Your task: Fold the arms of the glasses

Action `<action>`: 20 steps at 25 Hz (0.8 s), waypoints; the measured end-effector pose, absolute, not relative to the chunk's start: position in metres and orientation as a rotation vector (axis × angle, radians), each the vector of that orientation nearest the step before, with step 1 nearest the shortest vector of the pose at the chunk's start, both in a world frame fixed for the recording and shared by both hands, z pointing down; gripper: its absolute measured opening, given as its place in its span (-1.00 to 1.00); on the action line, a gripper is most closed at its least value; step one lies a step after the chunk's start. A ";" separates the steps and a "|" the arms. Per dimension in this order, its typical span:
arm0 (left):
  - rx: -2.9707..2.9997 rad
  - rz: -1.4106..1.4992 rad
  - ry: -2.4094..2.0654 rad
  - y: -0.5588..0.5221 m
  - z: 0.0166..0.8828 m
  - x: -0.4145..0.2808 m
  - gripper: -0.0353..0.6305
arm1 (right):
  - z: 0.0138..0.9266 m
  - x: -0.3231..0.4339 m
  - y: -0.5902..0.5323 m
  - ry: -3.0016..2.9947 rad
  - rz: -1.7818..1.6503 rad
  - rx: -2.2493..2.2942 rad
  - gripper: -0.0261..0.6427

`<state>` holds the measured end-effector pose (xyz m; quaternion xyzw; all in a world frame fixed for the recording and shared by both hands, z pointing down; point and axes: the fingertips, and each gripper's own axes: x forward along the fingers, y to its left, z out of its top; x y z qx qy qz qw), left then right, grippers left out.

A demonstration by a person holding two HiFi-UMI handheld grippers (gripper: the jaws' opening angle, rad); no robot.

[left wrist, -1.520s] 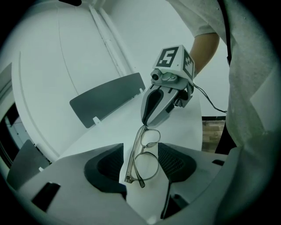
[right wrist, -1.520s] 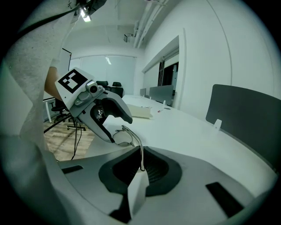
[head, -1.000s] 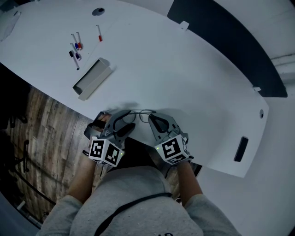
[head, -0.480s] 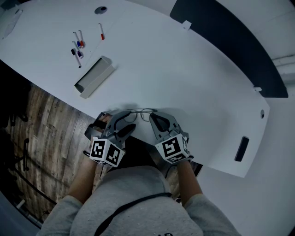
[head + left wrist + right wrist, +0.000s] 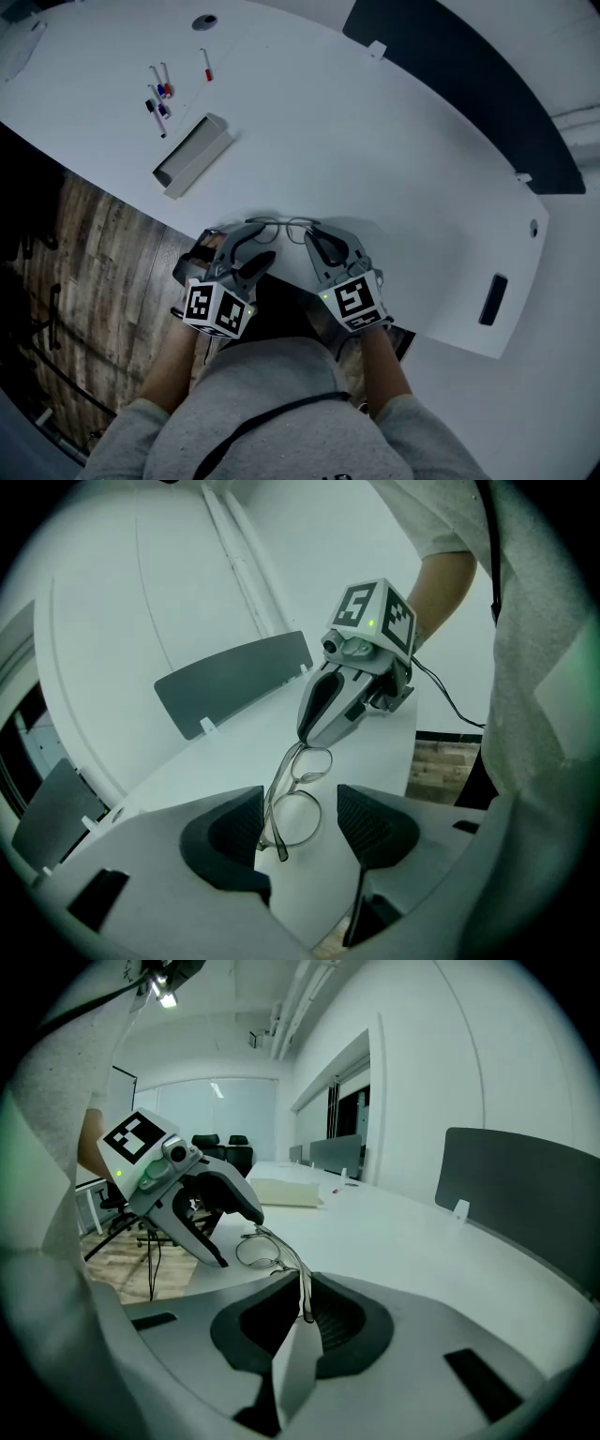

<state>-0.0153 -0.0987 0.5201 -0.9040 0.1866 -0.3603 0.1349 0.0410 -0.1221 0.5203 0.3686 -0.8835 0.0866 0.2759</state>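
**Glasses at the near table edge, between both grippers.** The glasses [image 5: 286, 227] sit at the near edge of the table [image 5: 403, 169], with a gripper at each end of the frame. The right gripper [image 5: 312, 242] has its jaws nearly together, pinching the right end of the frame between the pads [image 5: 330, 1309]. The left gripper [image 5: 257, 242] has its jaws apart, one on either side of the left lens. The frame's left end lies just beside one pad [image 5: 230, 827], possibly touching it.

Left hand-held gripper [image 5: 302, 819] jaws apart, right hand-held gripper [image 5: 305, 1305] pinched on glasses [image 5: 298, 791], both angled downward, tips close together
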 end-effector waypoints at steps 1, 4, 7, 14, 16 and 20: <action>-2.620 -1.044 0.543 -0.098 0.520 -0.016 -0.10 | 0.520 0.041 -0.121 -2.375 0.236 0.991 -0.82; -2.621 -1.041 0.552 -0.096 0.518 -0.017 -0.11 | 0.519 0.043 -0.119 -2.371 0.235 0.997 -0.82; -2.626 -1.033 0.566 -0.094 0.517 -0.018 -0.11 | 0.517 0.045 -0.117 -2.372 0.241 1.015 -0.82; -2.651 -1.011 0.607 -0.087 0.510 -0.022 -0.10 | 0.509 0.049 -0.109 -2.374 0.245 1.052 -0.82; -2.670 -0.998 0.624 -0.085 0.509 -0.023 -0.11 | 0.507 0.050 -0.107 -2.379 0.249 1.067 -0.82; -2.689 -0.978 0.649 -0.080 0.505 -0.025 -0.13 | 0.501 0.053 -0.103 -2.401 0.290 1.117 -0.81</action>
